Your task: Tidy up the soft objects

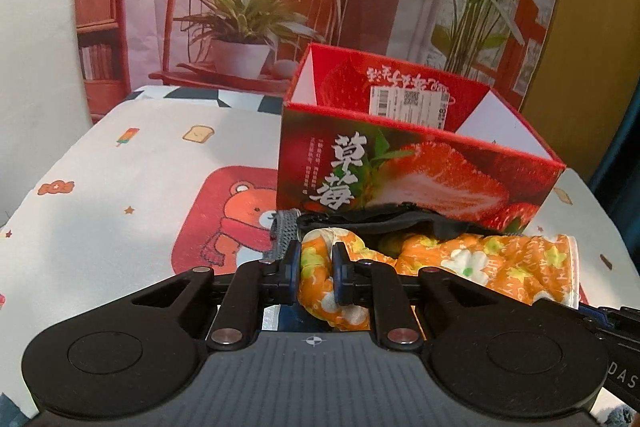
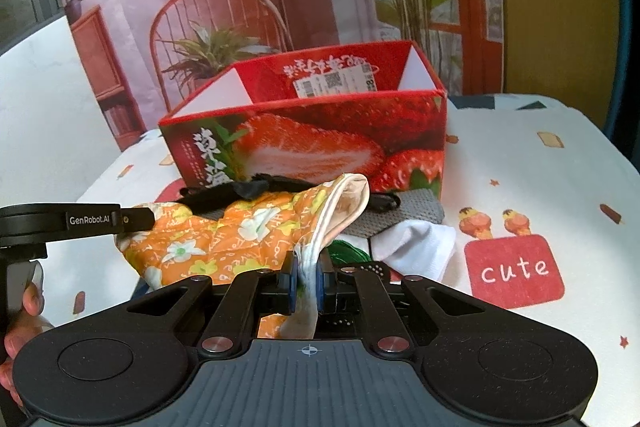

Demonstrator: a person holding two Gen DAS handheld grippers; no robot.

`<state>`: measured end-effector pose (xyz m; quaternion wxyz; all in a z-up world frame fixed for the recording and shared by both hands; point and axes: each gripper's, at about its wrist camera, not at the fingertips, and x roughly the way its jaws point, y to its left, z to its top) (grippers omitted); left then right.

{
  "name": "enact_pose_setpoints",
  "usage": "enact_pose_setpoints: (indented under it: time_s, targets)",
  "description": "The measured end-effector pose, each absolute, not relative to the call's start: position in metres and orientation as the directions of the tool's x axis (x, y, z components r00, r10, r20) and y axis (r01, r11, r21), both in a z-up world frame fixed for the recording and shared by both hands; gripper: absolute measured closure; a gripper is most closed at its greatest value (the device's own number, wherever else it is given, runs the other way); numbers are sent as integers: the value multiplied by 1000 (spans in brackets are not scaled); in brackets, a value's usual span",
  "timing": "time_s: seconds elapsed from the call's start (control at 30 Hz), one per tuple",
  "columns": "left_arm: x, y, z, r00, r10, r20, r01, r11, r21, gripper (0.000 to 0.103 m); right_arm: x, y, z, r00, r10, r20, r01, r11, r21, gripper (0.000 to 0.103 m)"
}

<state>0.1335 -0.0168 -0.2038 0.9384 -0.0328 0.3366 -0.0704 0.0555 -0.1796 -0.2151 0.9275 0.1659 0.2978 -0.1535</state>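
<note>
An orange floral cloth point(image 1: 480, 263) with a white lined edge lies stretched in front of an open red strawberry box point(image 1: 400, 167) on the table. In the left wrist view my left gripper point(image 1: 316, 251) is shut on one bunched end of it. In the right wrist view my right gripper point(image 2: 308, 263) is shut on the white-trimmed edge of the same orange floral cloth point(image 2: 240, 227), with the strawberry box point(image 2: 320, 143) just behind. The box looks empty as far as I can see in.
A black strap point(image 2: 240, 191), a grey knit piece point(image 2: 412, 215), a white sock point(image 2: 420, 243) and something green point(image 2: 348, 251) lie piled under and beside the cloth. The tablecloth point(image 2: 540, 187) has cartoon prints. A printed backdrop hangs behind the table. A person's hand point(image 2: 24, 307) shows at the left.
</note>
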Motion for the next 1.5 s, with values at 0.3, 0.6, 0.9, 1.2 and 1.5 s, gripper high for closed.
enact_pose_setpoints:
  time_s: [0.3, 0.6, 0.9, 1.2, 1.5]
  targets:
    - [124, -16, -188, 803, -173, -570, 131, 985, -114, 86, 53, -175, -203, 797, -194, -572, 368, 907, 205, 95]
    - [125, -17, -171, 825, -209, -524, 169, 978, -123, 86, 56, -178, -182, 826, -216, -520, 347, 923, 168, 95]
    - [136, -21, -165, 807, -261, -531, 210, 965, -155, 86, 68, -194, -160, 843, -243, -481, 336, 935, 117, 95]
    - [152, -26, -155, 793, -316, -521, 263, 949, -175, 87, 84, -215, -147, 853, -236, -466, 326, 937, 122, 95]
    - [174, -27, -124, 820, -326, -471, 266, 945, -191, 88, 108, -235, -120, 882, -183, -434, 273, 949, 156, 95]
